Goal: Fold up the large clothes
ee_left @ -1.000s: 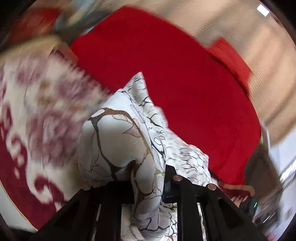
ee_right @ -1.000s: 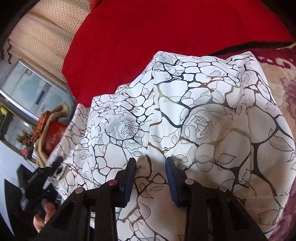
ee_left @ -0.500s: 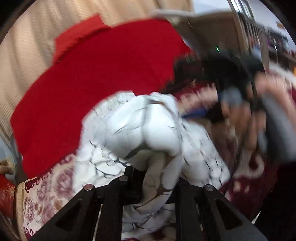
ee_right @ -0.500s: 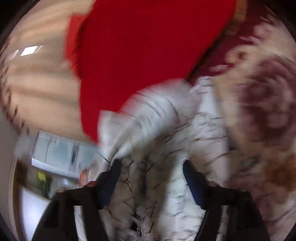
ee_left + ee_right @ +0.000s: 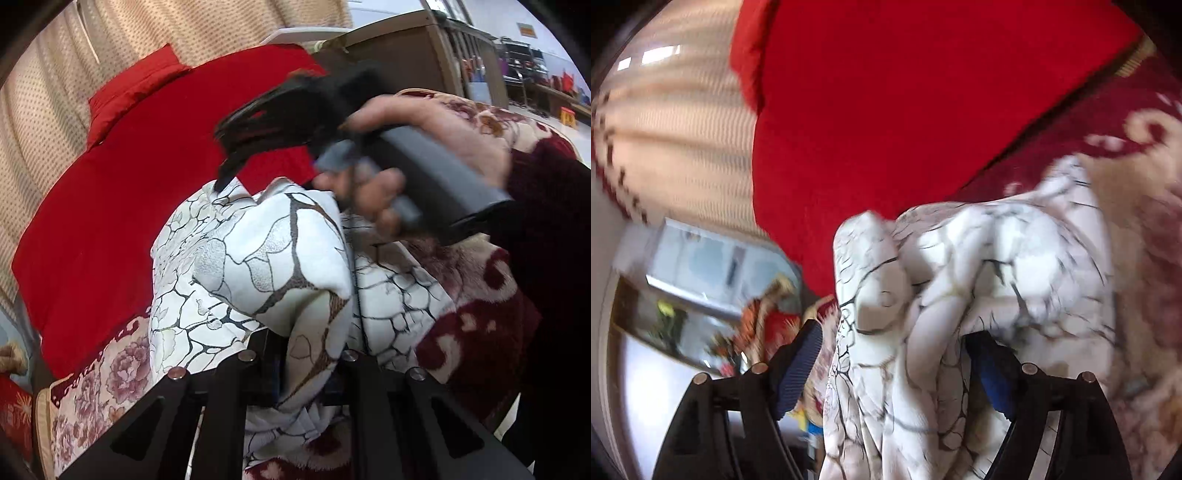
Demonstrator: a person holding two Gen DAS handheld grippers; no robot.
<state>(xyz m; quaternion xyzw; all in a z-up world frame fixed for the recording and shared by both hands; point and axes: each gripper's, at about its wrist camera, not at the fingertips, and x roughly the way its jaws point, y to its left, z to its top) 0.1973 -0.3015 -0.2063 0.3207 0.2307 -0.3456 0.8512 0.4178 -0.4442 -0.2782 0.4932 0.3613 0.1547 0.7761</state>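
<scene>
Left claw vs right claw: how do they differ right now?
Left claw is shut on the white patterned garment; right claw is opening, fabric loose between its fingers. Left view is sharp; right view is motion-blurred. Shared: both point toward the red cushion, same garment between the fingers.

Red quilt (image 5: 122, 206): fills the centre and left of the left wrist view; top centre of the right wrist view (image 5: 905, 110).
Floral blanket (image 5: 476, 306): maroon and cream, lower left and right of the left wrist view; right edge of the right wrist view (image 5: 1145, 240).
Curtain (image 5: 44, 92): beige, dotted, upper left.
Cabinet (image 5: 413, 59): brown, upper right.
Shelves (image 5: 524, 55): far upper right, blurred.
</scene>
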